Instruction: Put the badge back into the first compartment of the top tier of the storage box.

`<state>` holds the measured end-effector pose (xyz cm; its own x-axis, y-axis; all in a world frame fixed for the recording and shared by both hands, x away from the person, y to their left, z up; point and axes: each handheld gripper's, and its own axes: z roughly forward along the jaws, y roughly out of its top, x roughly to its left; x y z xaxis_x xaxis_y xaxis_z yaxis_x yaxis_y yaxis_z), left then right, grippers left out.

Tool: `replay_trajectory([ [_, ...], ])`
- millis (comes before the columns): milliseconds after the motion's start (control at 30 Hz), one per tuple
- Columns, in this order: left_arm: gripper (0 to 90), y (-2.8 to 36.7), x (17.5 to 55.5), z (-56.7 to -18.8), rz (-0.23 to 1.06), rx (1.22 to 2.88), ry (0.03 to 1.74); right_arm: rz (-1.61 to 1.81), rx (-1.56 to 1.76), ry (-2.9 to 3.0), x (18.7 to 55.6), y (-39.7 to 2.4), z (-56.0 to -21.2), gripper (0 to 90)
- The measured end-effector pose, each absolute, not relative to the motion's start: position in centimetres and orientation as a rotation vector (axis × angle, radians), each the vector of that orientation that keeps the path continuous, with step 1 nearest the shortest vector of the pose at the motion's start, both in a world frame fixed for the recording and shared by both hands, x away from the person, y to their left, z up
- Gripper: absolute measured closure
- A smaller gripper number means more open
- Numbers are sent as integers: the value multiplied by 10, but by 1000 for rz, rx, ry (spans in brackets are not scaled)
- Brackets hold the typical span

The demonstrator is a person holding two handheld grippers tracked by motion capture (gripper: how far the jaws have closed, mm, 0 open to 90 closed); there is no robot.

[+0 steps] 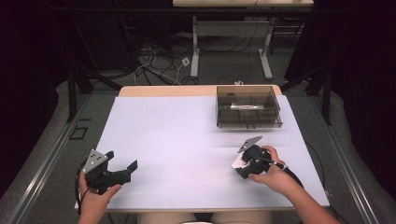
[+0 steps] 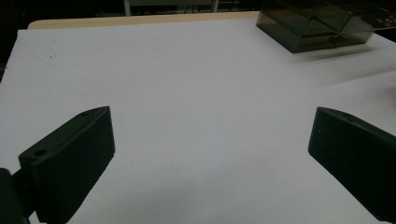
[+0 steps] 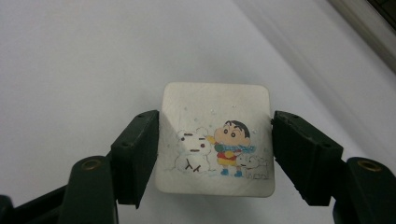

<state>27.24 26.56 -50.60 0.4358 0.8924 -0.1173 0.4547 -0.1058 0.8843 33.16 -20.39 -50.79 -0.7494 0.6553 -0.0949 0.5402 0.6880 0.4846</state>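
Observation:
A square white coaster (image 3: 212, 100) with a cartoon of a child, a snowman and a small dog sits between the jaws of my right gripper (image 3: 217, 125), which is shut on its two side edges. From above, that gripper (image 1: 239, 167) hangs just over the white table (image 1: 177, 135) at the front right, with the coaster (image 1: 236, 161) as a pale patch at its tip. My left gripper (image 1: 122, 159) rests at the front left, and its jaws (image 2: 212, 119) stand wide open with nothing between them.
A smoky transparent box (image 1: 249, 106) with inner dividers stands at the back right of the table, also seen far off from the left gripper (image 2: 303, 28). Behind the table are a desk frame and loose cables on the floor (image 1: 159, 70).

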Motion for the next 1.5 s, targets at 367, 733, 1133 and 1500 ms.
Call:
replay_trajectory([
  [367, 5, 264, 273, -506, 566, 1732, 1168, 547, 823, 2714, 337, -199, -494, 329],
  [733, 5, 264, 273, -506, 570, 1738, 1165, 461, 605, 2765, 342, -196, -477, 329],
  [1133, 6, 264, 273, -506, 573, 1739, 1165, 418, 513, 2782, 351, -200, -458, 329],
  [1500, 6, 263, 273, -507, 571, 1738, 1165, 390, 446, 2771, 356, -199, -439, 329],
])
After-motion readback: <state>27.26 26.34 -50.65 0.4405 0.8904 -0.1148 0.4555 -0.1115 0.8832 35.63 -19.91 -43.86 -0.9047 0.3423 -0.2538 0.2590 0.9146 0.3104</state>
